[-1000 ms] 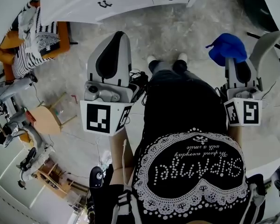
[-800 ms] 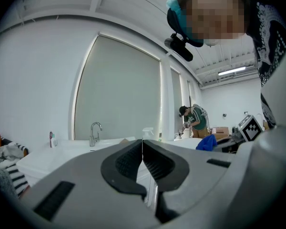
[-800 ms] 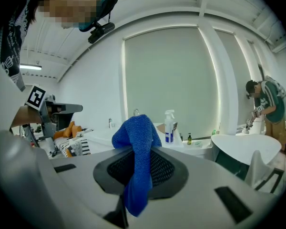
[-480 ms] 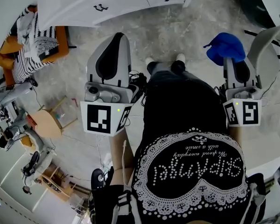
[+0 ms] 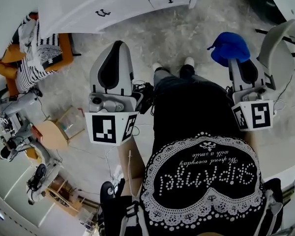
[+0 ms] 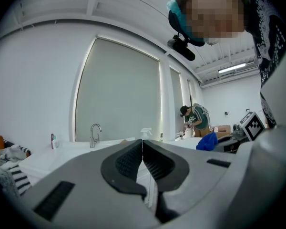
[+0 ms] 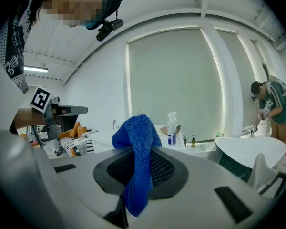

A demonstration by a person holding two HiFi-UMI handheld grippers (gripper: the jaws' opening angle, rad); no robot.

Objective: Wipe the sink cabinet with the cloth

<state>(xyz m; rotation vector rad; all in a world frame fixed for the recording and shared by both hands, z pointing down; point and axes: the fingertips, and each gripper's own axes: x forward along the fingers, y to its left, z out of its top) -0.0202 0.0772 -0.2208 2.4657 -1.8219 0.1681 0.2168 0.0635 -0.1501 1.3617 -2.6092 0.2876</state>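
Grey marbled floor (image 5: pixel 187 38) across most of the head view, two shoes planted on it. White cabinet (image 5: pixel 78 6) along the top edge there, dark handles on its drawer fronts, well apart from both grippers. Black lace-trimmed top (image 5: pixel 201 181) filling the lower middle. Orange seat (image 5: pixel 64 43) at the left, piled with striped fabric.

Left gripper (image 5: pixel 117 45) held level at the left, pointing towards the cabinet, marker cube (image 5: pixel 110 127) at its near end. Jaws clenched tip to tip, nothing between them, as seen in the left gripper view.

Right gripper (image 5: pixel 243 68) at the right, likewise pointed forward, with its own cube (image 5: pixel 253 116). Jaws clamped on the blue cloth (image 5: pixel 229 47). Cloth bunched above the tips and hanging down between the ribbed pads in the right gripper view; in the air, not touching the cabinet.

Beyond the left jaws, a white counter with a chrome tap (image 6: pixel 94 133). Further back at the right, a second person (image 6: pixel 195 120) bent over a table. Beyond the right jaws, a white spray bottle (image 7: pixel 171 128) on the counter, a small dark bottle (image 7: pixel 193 141) just beside it.
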